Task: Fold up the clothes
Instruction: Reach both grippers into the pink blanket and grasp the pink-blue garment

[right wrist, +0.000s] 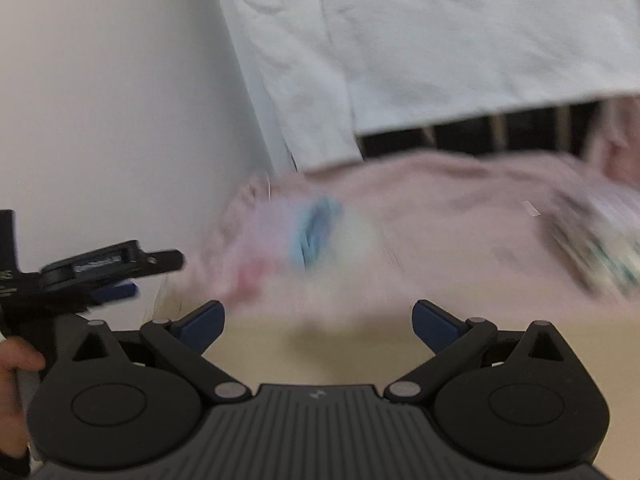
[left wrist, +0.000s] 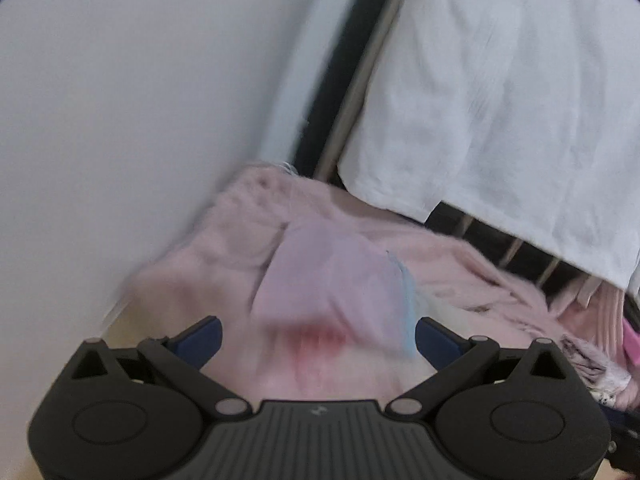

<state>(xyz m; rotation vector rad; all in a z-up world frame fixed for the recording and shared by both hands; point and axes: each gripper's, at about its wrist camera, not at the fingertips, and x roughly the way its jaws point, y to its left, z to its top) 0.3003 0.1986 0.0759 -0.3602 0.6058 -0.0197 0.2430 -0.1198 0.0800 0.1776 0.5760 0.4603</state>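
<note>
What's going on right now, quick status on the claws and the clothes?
Left gripper open, over the pastel garment. Right gripper open, empty, short of the pink pile. White sheet hangs behind; views blurred.

Plain white wall (left wrist: 120,100), slatted rail (left wrist: 356,80)

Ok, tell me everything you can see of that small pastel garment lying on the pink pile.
The pastel garment is small, soft-looking cloth in pale lilac-pink, with a light blue edge on one side and a reddish patch nearest the left gripper. It lies crumpled on top of the pink fleecy pile, close to the white wall. Both views are motion-blurred, so seams and type stay unclear. Neither gripper grips it.
</note>
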